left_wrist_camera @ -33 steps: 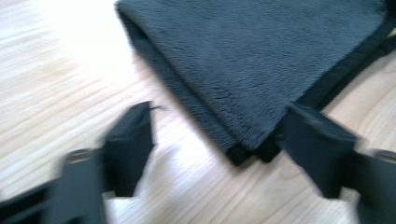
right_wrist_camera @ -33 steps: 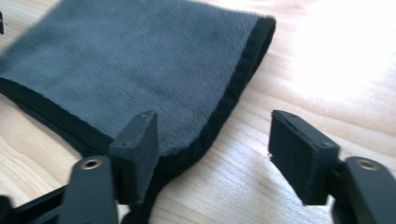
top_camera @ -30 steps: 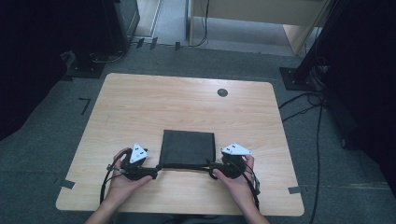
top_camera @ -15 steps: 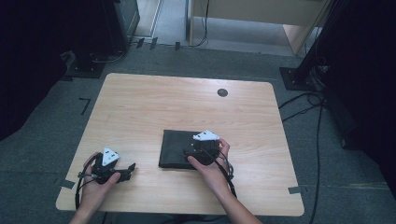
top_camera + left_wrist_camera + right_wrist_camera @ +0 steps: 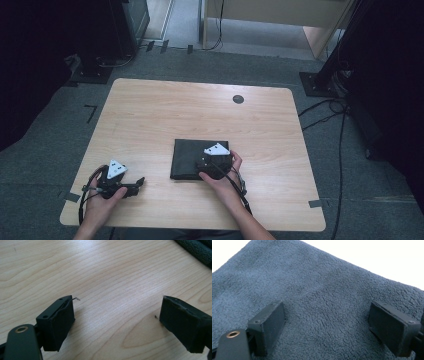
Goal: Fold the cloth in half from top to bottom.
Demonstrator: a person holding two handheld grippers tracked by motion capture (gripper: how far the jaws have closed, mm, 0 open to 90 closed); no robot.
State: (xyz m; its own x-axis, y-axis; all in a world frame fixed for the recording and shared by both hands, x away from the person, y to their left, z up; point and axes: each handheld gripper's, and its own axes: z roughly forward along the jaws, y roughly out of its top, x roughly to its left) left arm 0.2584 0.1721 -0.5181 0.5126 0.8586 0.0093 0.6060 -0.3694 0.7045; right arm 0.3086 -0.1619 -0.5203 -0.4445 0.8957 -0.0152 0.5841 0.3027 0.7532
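A folded dark blue fleece cloth (image 5: 189, 159) lies flat on the wooden table (image 5: 200, 115), near the front middle. My right gripper (image 5: 206, 161) rests over the cloth's right half. In the right gripper view, the right gripper (image 5: 327, 325) has its jaws spread wide over the cloth (image 5: 324, 290). They have just been opening, and nothing is pinched between them. My left gripper (image 5: 138, 183) sits at the front left, apart from the cloth. In the left gripper view, the left gripper (image 5: 116, 322) is open over bare wood, with the cloth's edge (image 5: 197, 250) at the top right.
A small black round grommet (image 5: 238, 99) sits in the table near its far edge. Dark equipment stands (image 5: 320, 80) and cables (image 5: 340, 115) are on the grey floor around the table. Bare wood spreads across the table's far half.
Both grippers were at the cloth's front corners. The left hand has drawn away to the front left, and the right hand has shifted left onto the cloth.
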